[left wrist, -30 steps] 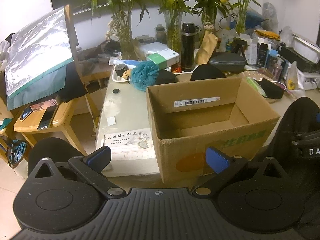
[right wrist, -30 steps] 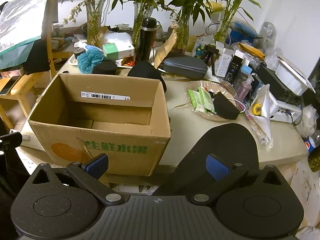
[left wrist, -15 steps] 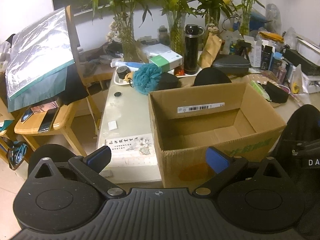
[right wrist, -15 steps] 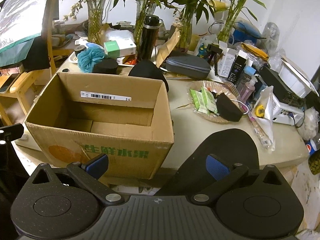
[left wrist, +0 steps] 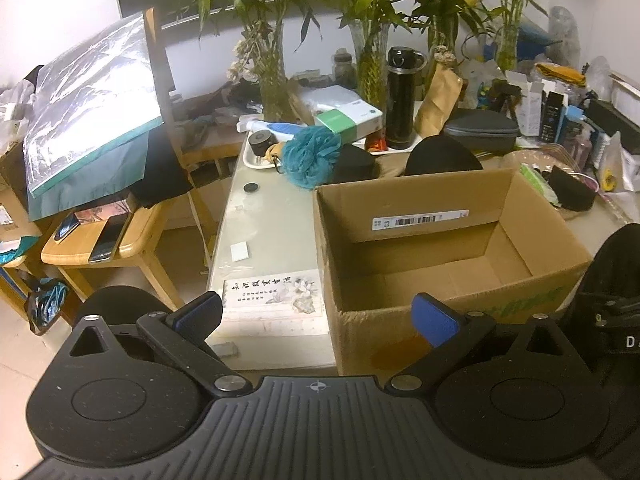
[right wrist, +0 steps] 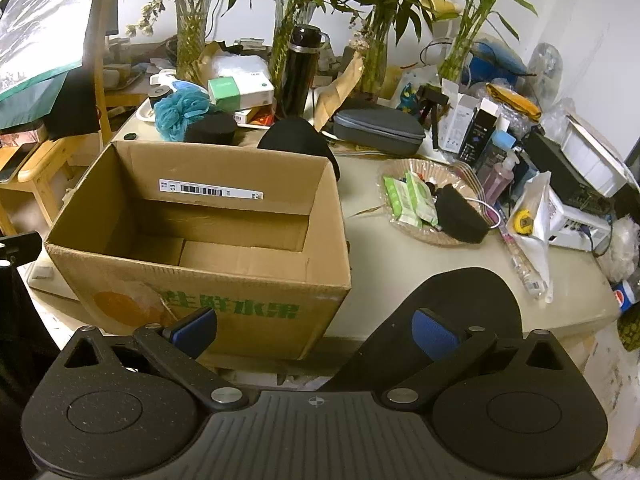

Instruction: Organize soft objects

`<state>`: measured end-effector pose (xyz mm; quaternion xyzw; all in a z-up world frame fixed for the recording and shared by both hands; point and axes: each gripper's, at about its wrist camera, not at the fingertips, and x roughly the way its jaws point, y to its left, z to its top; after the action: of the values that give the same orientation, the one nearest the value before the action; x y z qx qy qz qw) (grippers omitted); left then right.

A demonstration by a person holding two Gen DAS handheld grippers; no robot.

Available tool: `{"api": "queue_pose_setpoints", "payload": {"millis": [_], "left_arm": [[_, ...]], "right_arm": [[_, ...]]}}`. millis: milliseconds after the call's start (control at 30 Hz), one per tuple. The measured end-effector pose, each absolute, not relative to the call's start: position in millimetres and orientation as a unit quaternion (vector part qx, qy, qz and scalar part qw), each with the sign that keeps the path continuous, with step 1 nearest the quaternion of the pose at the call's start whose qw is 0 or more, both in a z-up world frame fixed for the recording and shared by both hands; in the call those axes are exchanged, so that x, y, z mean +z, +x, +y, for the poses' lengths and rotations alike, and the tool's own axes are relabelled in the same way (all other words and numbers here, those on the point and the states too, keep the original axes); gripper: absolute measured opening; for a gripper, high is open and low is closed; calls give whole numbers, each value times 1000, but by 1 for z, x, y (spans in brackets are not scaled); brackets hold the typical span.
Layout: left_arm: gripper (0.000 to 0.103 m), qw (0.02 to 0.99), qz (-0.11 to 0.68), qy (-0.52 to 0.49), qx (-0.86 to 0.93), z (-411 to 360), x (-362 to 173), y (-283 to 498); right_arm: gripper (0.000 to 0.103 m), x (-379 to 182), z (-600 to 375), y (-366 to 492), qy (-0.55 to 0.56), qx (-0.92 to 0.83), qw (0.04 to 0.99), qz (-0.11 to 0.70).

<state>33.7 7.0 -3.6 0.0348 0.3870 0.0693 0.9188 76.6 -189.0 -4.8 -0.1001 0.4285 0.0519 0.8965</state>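
Note:
An empty cardboard box point(left wrist: 532, 292) point(right wrist: 256, 300) stands open on the table's front part. Behind it lie a teal bath pouf point(left wrist: 310, 156) point(right wrist: 180, 110), a black round sponge point(left wrist: 354, 164) point(right wrist: 210, 129) and a black half-round pad point(left wrist: 442, 158) point(right wrist: 294, 136). Another black foam piece point(right wrist: 460, 216) rests in a shallow dish point(right wrist: 404, 168) at the right. My left gripper point(left wrist: 316, 314) is open in front of the box's near left corner, holding nothing. The right gripper point(right wrist: 314, 330) is open before the box's near right corner, also with nothing in it.
Vases of bamboo point(left wrist: 274, 80), a black flask point(right wrist: 298, 70), a grey case point(right wrist: 378, 130), boxes and bottles crowd the back and right. A wooden side table point(left wrist: 106, 244) with phones stands left. A black chair back point(right wrist: 452, 312) rises below the table edge.
Both grippers have risen and edged towards the box, so more of its floor shows. Nothing on the table has moved.

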Motion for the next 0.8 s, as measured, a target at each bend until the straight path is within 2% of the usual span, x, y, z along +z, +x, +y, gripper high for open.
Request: {"api": "queue_pose_setpoints", "payload": {"millis": [800], "left_arm": [[103, 912, 407, 3, 53, 19, 8, 90]], "right_arm": [[103, -4, -193, 138, -98, 65, 891, 439]]}}
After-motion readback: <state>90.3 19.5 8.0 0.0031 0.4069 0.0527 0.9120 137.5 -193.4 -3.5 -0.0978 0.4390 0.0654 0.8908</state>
